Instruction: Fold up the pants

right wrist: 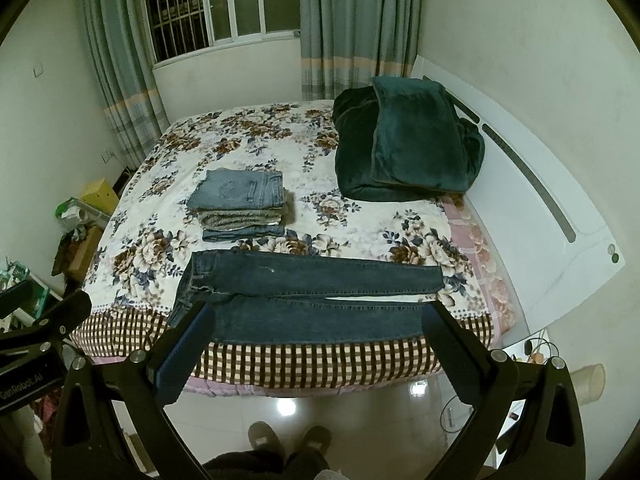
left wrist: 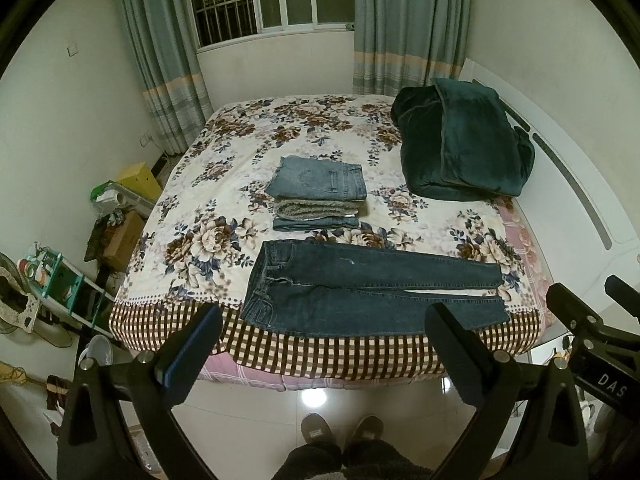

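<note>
jeans (left wrist: 360, 288) lie flat across the lower middle of the frame on the bed (left wrist: 208, 184); left tongs (left wrist: 324, 344) and right tongs (right wrist: 316, 340) gape wide, empty, above the floor.

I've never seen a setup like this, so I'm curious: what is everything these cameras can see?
dark jeans: one, dark blue, spread flat along the bed's near edge
folded pants stack: one pile, light blue denim on top, mid-bed
blanket: one, dark green, bundled by the headboard
bedspread: one, floral with checked border, covering the bed
curtains: two, grey-green, flanking the window
yellow box: one, on the floor clutter left of the bed
slippers: two, grey, on the tiled floor
left gripper: black, open, empty
right gripper: black, open, empty
</note>
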`<state>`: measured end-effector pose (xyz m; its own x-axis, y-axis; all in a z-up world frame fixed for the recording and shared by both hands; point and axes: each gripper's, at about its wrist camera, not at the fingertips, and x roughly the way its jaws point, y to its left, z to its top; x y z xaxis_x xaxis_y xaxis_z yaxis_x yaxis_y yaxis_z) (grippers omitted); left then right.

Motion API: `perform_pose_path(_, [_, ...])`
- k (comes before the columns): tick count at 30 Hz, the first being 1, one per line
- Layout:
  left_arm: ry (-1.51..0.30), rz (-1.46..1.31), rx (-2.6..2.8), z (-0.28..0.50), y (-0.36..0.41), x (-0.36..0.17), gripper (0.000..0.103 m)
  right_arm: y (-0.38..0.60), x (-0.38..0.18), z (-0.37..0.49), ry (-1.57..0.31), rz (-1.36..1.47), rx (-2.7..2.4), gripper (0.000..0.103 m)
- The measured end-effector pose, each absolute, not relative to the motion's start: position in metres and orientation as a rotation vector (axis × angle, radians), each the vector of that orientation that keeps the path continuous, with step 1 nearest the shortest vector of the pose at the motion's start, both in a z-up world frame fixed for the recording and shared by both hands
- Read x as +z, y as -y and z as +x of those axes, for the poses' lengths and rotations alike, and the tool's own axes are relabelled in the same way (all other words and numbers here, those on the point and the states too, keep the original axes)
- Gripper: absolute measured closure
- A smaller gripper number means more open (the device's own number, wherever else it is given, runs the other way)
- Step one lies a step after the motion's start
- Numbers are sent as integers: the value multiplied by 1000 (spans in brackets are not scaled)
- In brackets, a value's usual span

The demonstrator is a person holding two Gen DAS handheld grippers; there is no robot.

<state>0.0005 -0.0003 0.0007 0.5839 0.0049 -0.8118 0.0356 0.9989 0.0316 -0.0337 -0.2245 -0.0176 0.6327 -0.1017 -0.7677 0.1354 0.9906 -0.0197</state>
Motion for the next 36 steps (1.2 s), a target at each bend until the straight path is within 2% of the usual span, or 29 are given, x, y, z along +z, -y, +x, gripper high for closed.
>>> perform_pose_path(36, [-942, 44, -24, 18, 19, 28, 0, 208, -4, -45, -878, 54, -128, 0])
